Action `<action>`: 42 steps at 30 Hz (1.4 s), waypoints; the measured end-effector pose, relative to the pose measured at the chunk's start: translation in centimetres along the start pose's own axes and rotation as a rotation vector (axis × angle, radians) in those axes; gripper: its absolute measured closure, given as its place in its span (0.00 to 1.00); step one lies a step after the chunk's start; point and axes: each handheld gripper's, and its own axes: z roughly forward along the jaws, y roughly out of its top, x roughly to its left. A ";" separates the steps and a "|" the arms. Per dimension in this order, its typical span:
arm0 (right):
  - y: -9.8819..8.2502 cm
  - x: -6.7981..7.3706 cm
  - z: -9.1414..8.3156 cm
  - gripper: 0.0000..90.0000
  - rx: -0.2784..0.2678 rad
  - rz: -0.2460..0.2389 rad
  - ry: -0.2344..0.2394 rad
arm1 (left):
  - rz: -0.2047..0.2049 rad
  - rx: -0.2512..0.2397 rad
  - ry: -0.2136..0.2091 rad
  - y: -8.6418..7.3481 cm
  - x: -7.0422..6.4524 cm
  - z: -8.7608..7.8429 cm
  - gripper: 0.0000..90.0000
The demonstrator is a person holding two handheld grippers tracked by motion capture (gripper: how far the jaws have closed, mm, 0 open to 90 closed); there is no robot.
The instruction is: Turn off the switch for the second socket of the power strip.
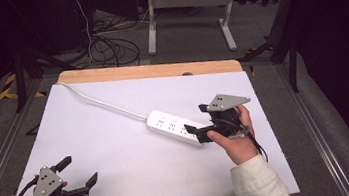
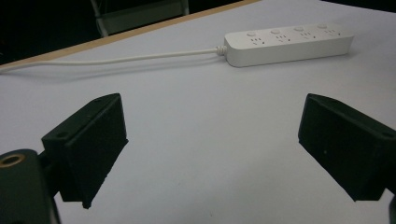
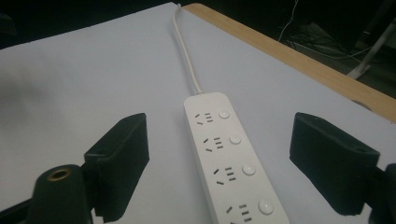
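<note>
A white power strip (image 1: pixel 173 127) with several sockets and round buttons lies near the middle of the white table, its cord (image 1: pixel 102 103) running off to the far left corner. My right gripper (image 1: pixel 199 120) is open at the strip's right end, one jaw on either side of it; the strip (image 3: pixel 231 163) runs up between the jaws in the right gripper view. My left gripper (image 1: pixel 79 171) is open near the table's front left corner, far from the strip, with nothing between its jaws. The strip (image 2: pixel 287 43) and cord (image 2: pixel 116 59) lie far ahead in the left gripper view.
The table's far edge is a wooden strip (image 1: pixel 149 71). Beyond it stand a table frame's white legs (image 1: pixel 187 13) and loose cables (image 1: pixel 111 48) on the floor. A metal rail (image 1: pixel 317 126) runs along the table's right side.
</note>
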 end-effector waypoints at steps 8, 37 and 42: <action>-2.8 0.0 -2.5 0.20 -0.061 0.034 0.025 | 0.000 -0.001 -0.001 0.0 0.0 0.0 0.10; -12.4 -0.6 -4.0 0.20 -0.026 0.096 0.086 | -0.002 -0.009 -0.012 0.0 -0.1 0.0 0.09; -13.8 -0.3 -3.8 0.21 -0.028 0.101 0.086 | -0.001 -0.012 -0.014 0.0 0.0 0.0 0.09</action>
